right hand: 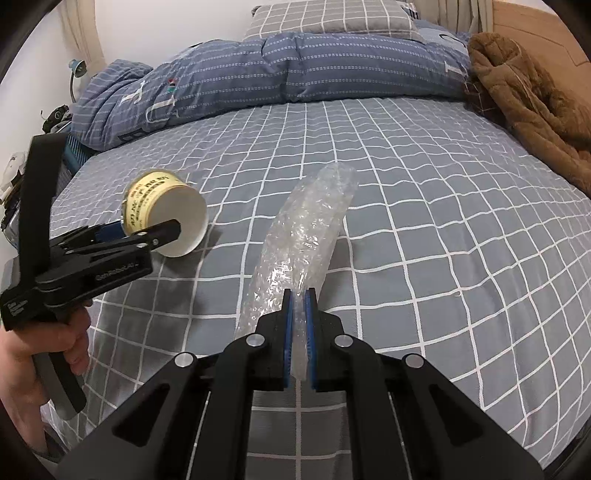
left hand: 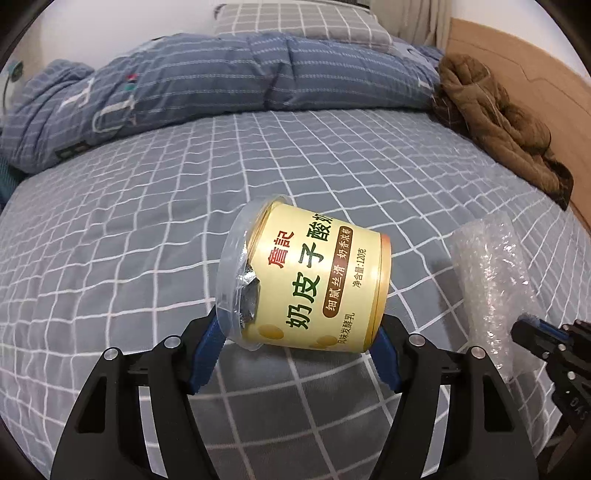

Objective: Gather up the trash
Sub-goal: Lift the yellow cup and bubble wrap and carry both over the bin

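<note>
yogurt cup [left hand: 306, 280] label "奶皮子酸奶", "120克"

I see a bed [left hand: 147, 206] covered by a grey sheet with a white grid. Along its far edge lies a bunched blue striped duvet [left hand: 221, 77], and behind that a pillow [left hand: 295, 22] in the same grey check. At the far right corner a brown fleecy garment [left hand: 491, 114] is heaped against the wooden headboard [left hand: 524, 55]. Off the far left corner I make out a small lamp [right hand: 77, 70].
</note>
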A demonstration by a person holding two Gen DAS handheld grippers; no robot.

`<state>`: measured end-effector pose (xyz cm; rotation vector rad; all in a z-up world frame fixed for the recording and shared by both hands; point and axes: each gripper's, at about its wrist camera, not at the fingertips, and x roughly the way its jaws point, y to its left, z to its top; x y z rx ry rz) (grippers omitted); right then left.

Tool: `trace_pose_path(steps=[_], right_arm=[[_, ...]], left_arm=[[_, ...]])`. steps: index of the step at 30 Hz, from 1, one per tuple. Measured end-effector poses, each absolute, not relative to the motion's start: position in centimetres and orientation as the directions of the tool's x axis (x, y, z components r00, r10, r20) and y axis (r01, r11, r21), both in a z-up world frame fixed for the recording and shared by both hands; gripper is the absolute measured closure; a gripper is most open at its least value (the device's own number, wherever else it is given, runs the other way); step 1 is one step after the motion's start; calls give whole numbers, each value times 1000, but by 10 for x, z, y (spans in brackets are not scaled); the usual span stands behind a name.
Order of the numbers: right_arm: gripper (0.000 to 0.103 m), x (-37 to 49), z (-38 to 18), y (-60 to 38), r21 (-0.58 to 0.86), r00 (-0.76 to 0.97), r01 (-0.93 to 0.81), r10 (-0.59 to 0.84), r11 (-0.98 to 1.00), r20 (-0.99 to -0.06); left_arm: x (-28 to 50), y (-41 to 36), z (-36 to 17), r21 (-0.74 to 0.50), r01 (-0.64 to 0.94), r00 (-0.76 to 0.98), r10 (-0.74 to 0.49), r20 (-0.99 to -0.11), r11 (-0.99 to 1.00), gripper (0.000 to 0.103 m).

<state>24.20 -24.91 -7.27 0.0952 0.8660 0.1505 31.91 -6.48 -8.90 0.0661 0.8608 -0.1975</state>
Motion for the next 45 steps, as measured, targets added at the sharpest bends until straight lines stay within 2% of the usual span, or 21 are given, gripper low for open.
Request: trace_pose_path(steps=[21, 31, 45], right_arm=[[97, 197, -27, -198, 81, 706, -169, 178, 982, -686], [97, 161, -16, -176, 74, 723, -202, 200, 977, -662], [97, 111, -11, -180, 56, 729, -212, 195, 976, -656]], left_arm=[[211, -6, -38, -68, 45, 694, -80, -716, 997, 36], [155, 13, -35, -70, 9, 694, -57, -718, 997, 36], [108, 0, -33, -81, 16, 692, -70, -718, 997, 36]])
